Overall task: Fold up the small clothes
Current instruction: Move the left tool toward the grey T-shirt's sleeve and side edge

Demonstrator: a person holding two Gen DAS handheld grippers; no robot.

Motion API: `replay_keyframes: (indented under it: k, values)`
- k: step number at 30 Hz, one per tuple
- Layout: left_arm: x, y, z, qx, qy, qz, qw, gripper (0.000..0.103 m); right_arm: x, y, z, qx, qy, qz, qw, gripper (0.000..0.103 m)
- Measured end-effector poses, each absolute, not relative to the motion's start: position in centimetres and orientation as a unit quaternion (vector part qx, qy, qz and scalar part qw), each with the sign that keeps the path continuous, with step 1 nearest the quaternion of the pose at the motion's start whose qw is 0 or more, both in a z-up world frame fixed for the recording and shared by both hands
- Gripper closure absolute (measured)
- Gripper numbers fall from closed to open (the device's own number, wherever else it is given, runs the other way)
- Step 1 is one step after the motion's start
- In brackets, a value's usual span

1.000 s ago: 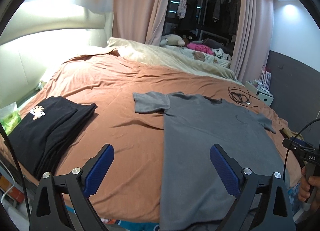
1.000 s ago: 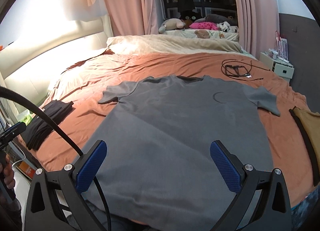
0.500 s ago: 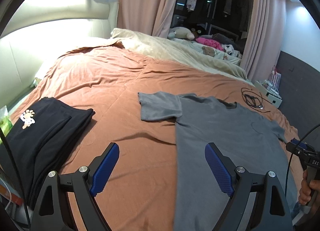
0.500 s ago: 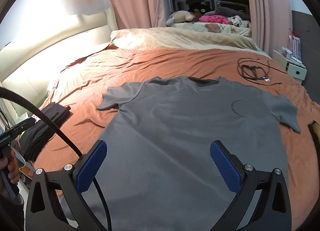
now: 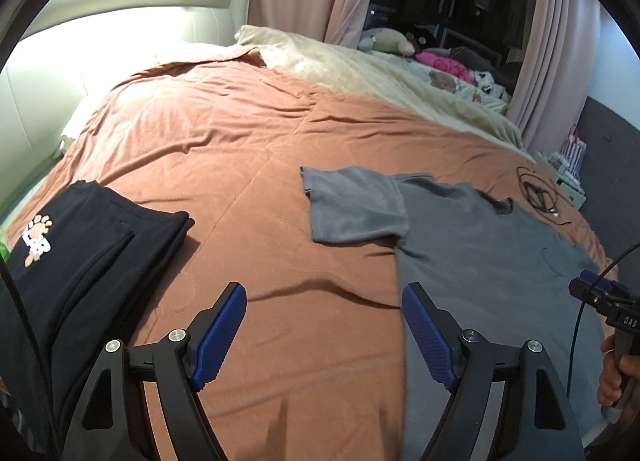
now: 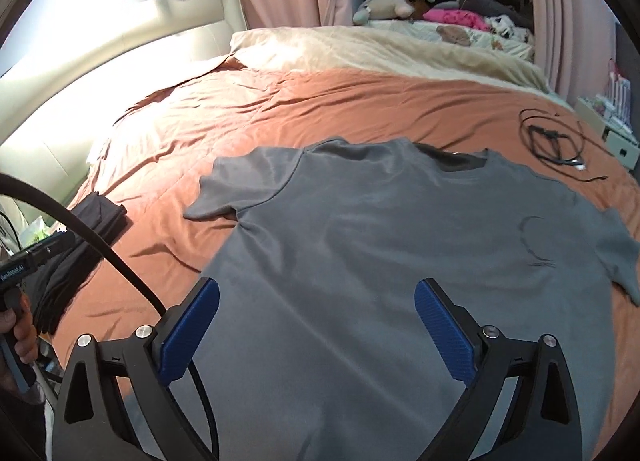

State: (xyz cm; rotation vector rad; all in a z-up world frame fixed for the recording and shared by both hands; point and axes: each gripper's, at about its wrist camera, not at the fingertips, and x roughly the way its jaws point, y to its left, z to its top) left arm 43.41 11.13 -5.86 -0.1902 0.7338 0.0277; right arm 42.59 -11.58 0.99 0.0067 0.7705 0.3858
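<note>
A grey T-shirt point(image 6: 400, 245) lies flat, front up, on the rust-coloured bedspread point(image 6: 320, 109), collar away from me. In the left wrist view the same grey T-shirt point(image 5: 480, 261) fills the right side, its left sleeve spread out. My left gripper point(image 5: 324, 325) hovers over the bedspread point(image 5: 240, 149) by the shirt's left edge; its jaws are closing with nothing between them. My right gripper point(image 6: 316, 321) hangs open above the shirt's lower body, holding nothing.
A stack of folded black clothes point(image 5: 80, 261) with a paw print sits at the left. A black cable coil point(image 6: 556, 137) lies at the far right. A beige blanket point(image 6: 380, 49) and soft toys lie at the back. A hand point(image 5: 616, 377) holds the other gripper.
Both grippers have moved forward over the bed, so the shirt looks nearer and larger. The left jaws have narrowed. The shirt has not moved.
</note>
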Motion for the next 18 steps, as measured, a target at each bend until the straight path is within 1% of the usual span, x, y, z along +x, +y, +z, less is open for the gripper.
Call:
replay_keyframes:
  k: [2,4,6,9,12,16,18]
  values:
    - [44.4,11.5,-6.4,-0.096,0.364,0.014,0.926,0.021,44.0,-10.9,0.6,-0.001,0.379,0.186,0.906,0.005]
    - [45.7,12.0,-7.0,-0.104,0.371,0.013,0.923,0.023,45.7,-10.3,-0.1,0.001,0.39,0.19,0.901,0.008]
    - [47.1,12.3,-7.5,-0.106,0.378,0.012,0.92,0.025,47.2,-9.8,-0.6,0.003,0.399,0.193,0.896,0.017]
    - [49.0,12.8,-8.2,-0.108,0.386,0.006,0.916,0.025,49.5,-9.4,-1.4,0.016,0.417,0.201,0.886,0.025]
    - [51.0,13.1,-8.7,-0.116,0.398,-0.001,0.91,0.027,51.7,-9.0,-2.0,0.021,0.43,0.202,0.88,0.032]
    - [53.4,12.9,-9.0,-0.106,0.402,-0.01,0.909,0.027,54.1,-8.4,-2.8,0.032,0.439,0.203,0.875,0.035]
    - [54.7,12.8,-9.1,-0.099,0.405,-0.014,0.909,0.027,54.9,-8.1,-3.2,0.037,0.442,0.204,0.873,0.04]
